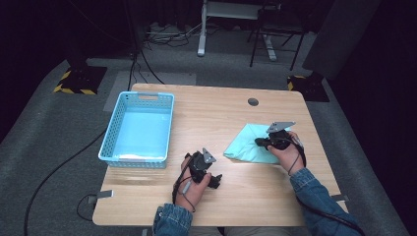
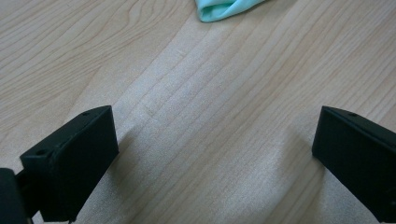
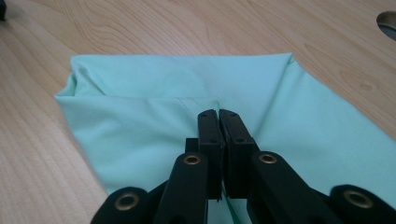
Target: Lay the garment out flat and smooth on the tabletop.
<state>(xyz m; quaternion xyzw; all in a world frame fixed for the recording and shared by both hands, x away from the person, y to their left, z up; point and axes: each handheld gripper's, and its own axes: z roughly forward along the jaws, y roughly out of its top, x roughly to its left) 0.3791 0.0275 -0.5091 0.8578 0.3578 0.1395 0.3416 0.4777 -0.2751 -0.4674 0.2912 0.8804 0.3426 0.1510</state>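
Wooden table [image 1: 231,123]: right gripper [image 3: 218,115] pinches mint cloth [image 3: 140,116]; left gripper [image 2: 215,140] spread.

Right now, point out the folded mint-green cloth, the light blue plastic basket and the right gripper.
folded mint-green cloth [image 3: 140,135], right gripper view, its upper folded layer.
light blue plastic basket [image 1: 169,129], high view, its right wall.
right gripper [image 3: 218,115], right gripper view, tips of its closed jaws.

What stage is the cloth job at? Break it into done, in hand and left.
Done: the green cloth lies partly folded on the table, one layer doubled over another.
In hand: the right gripper has its jaws together over a cloth edge, apparently pinching it.
Left: the left gripper is open above bare wood, holding nothing. The blue basket holds nothing, so if the cloth belongs there, that move has not been made.
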